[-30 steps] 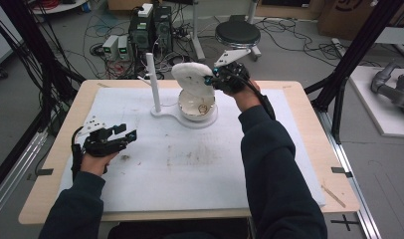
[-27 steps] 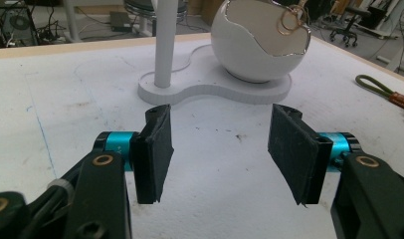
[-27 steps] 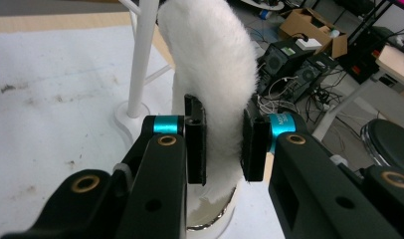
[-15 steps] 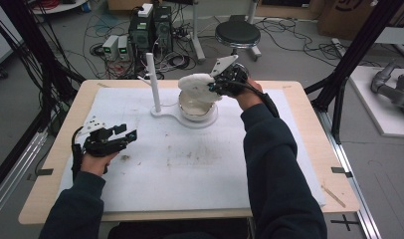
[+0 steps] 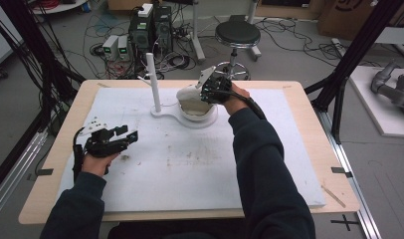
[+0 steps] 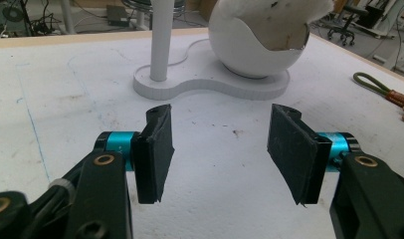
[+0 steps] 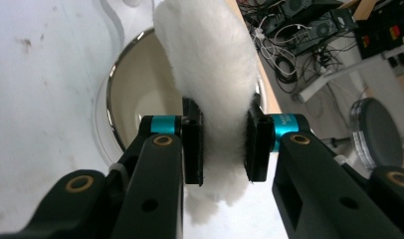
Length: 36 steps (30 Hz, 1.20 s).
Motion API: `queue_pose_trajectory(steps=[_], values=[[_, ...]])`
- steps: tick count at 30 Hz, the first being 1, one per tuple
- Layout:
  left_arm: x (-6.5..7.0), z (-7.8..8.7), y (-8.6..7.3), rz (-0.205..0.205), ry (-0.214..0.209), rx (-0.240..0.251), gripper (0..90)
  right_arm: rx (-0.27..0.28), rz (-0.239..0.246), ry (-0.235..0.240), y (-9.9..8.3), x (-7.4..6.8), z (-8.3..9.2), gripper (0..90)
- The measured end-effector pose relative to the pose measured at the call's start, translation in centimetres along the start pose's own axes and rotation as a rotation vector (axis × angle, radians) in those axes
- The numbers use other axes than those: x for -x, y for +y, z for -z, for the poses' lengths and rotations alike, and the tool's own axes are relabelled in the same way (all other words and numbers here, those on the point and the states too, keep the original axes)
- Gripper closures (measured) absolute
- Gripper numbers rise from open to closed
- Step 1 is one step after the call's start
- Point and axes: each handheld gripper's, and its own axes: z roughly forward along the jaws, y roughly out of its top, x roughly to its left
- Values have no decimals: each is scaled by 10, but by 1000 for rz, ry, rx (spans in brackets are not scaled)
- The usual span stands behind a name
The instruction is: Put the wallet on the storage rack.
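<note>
Right gripper view: the right claw (image 7: 224,147) has its two black pads pressed into one white fluffy piece (image 7: 210,74), which bulges out above and below them; the jaws have just been easing a little wider, yet the fluff is pinched between them. That fluffy piece hangs over the open mouth of one round cream-lined bowl (image 7: 135,94) with a shiny rim.

In the high view the right claw (image 5: 216,90) sits at the far middle of the desk (image 5: 309,107), right on top of the bowl (image 5: 192,104). The bowl rests on one flat white base (image 5: 182,117), and one upright white post (image 5: 153,82) rises from the same base, just beside the bowl on its left (close enough to crowd a reach from that side).

The left claw (image 5: 121,136) lies well apart, near the left edge on the white mat (image 5: 190,169). In the left gripper view its jaws stand apart with nothing between them, left claw (image 6: 220,149) facing the post and bowl. One olive loop of cord (image 6: 374,85) lies off to the right.
</note>
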Motion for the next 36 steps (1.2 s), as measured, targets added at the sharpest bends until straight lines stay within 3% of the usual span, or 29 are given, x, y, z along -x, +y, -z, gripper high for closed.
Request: queue_pose_trajectory(steps=[2, 3, 4, 5, 6, 7, 10, 11, 12, 13, 14, 15, 16, 17, 18, 19, 22, 23, 24, 25, 26, 27, 30, 31, 32, 33, 36], values=[[0, 0, 0, 3, 0, -2, 431, 30, -50, 12, -5, -1, -1, 735], [-1, 0, -1, 0, 1, -4, 432, 88, -126, 24, -14, 0, -1, 614], [-1, 0, -1, 0, 1, -4, 433, 88, -126, 24, -14, 0, -1, 614], [-1, 0, -1, 4, 0, -4, 433, 139, -237, 27, -24, 1, 1, 560], [-1, 0, -1, 4, 0, -4, 435, 139, -237, 27, -24, 1, 1, 560], [-1, 0, -1, 5, 3, -5, 435, 138, -296, 27, -35, 1, 2, 498], [0, -1, -1, 6, 4, -4, 436, 138, -328, 12, -48, 1, 2, 515], [0, -1, -1, 7, 3, -5, 436, 143, -374, 29, -61, 1, 0, 642], [0, -2, -1, 5, 1, -8, 436, 143, -374, 29, -61, 1, 0, 642], [0, -2, -2, 5, 2, -9, 436, 155, -390, 44, -68, 3, 0, 766], [0, -2, -2, 5, 2, -9, 436, 155, -390, 44, -68, 3, 0, 766], [0, -2, -2, 5, 0, -9, 438, 204, -393, 29, -67, 5, 5, 825], [0, -2, -2, 5, 2, -8, 438, 204, -393, 29, -67, 5, 5, 825], [0, -2, -1, 5, 3, -9, 439, 237, -349, -27, -59, 6, 14, 900], [-1, -2, -1, 8, 2, -8, 439, 237, -349, -27, -59, 6, 14, 900], [-1, -2, -2, 11, 2, -5, 439, 260, -287, -91, -51, 5, 23, 900], [-1, -2, -2, 11, 1, -6, 440, 264, -272, -77, -46, 5, 25, 900], [-1, -2, -2, 11, 1, -8, 440, 242, -277, -68, -46, 3, 20, 777], [-1, -2, -1, 8, 0, -8, 440, 242, -277, -68, -46, 3, 20, 777], [0, -1, -1, 9, 0, -6, 441, 205, -336, -67, -49, 4, 11, 515], [0, -1, -1, 9, 0, -6, 442, 205, -336, -67, -49, 4, 11, 515], [-1, -1, -1, 13, -1, -4, 441, 211, -406, -88, -53, 7, 6, 439], [-1, -1, -2, 15, -2, -5, 442, 202, -431, -87, -57, 11, 0, 423], [-2, -2, -2, 15, -1, -6, 441, 178, -423, -32, -60, 12, -9, 607], [-2, -2, -2, 15, -1, -6, 442, 178, -423, -32, -60, 12, -9, 607], [-2, -2, -2, 15, -2, -9, 442, 164, -374, -26, -57, 9, -12, 768], [-2, -2, -2, 17, -2, -8, 443, 187, -332, -66, -52, 8, -8, 806]])
